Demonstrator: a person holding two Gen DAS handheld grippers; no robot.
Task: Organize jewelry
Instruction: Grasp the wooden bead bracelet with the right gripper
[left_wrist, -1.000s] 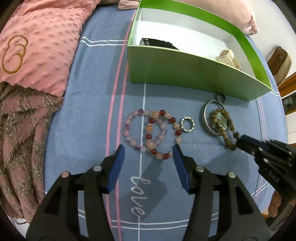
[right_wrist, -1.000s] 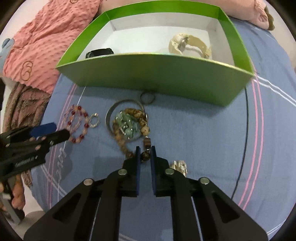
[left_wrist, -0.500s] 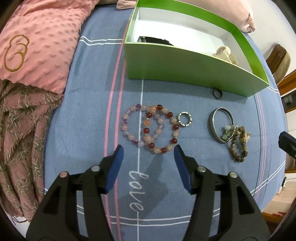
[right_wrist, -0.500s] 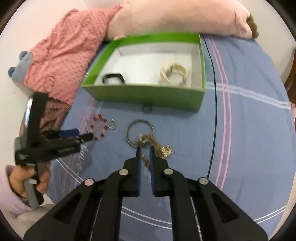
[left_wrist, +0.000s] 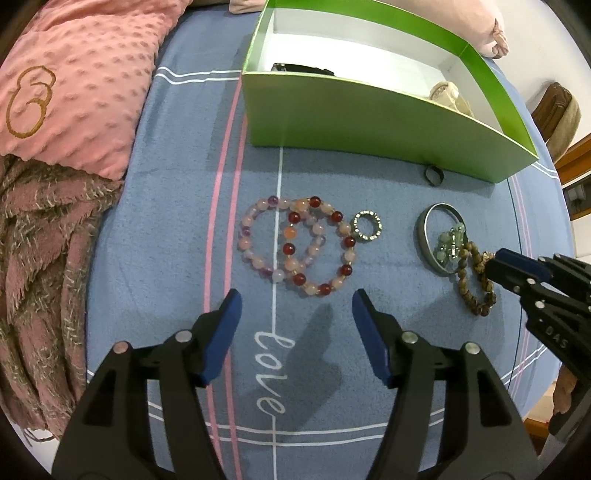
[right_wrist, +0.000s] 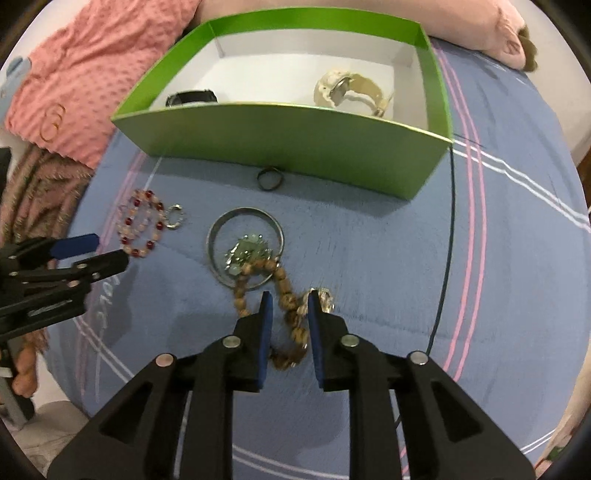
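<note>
Jewelry lies on a blue bed cover (left_wrist: 173, 206) with pink and white lines and the word "love" on it. A green box (right_wrist: 288, 140) with a white inside sits at the far side of the cover. In the box are a cream watch (right_wrist: 351, 90) on the right and a black watch (right_wrist: 192, 98) on the left.

Two bead bracelets (left_wrist: 297, 245) in pink and red lie on top of each other, just in front of the left tool (left_wrist: 295, 325). A small sparkly ring (left_wrist: 366, 226) lies just beside them on the right. The left tool hangs above the cover, near the bracelets. Its blue pads are far apart and are opening wider, with nothing between them.

A small dark ring (right_wrist: 269, 180) lies close to the front wall of the box. Below it lies a big silver bangle (right_wrist: 245, 251). A pale green charm (right_wrist: 251, 254) rests inside the bangle. A brown bead bracelet (right_wrist: 288, 317) is joined to the charm and runs over the bangle's edge toward the right tool (right_wrist: 290, 325).

The right tool's pads are opening. The brown beads lie between the pads, but the pads do not press on them. A small shiny gold piece (right_wrist: 323, 297) sits next to the right pad.

A pink bumpy blanket (left_wrist: 74, 81) and a fuzzy brown-pink throw (left_wrist: 40, 266) lie at the left of the cover.
</note>
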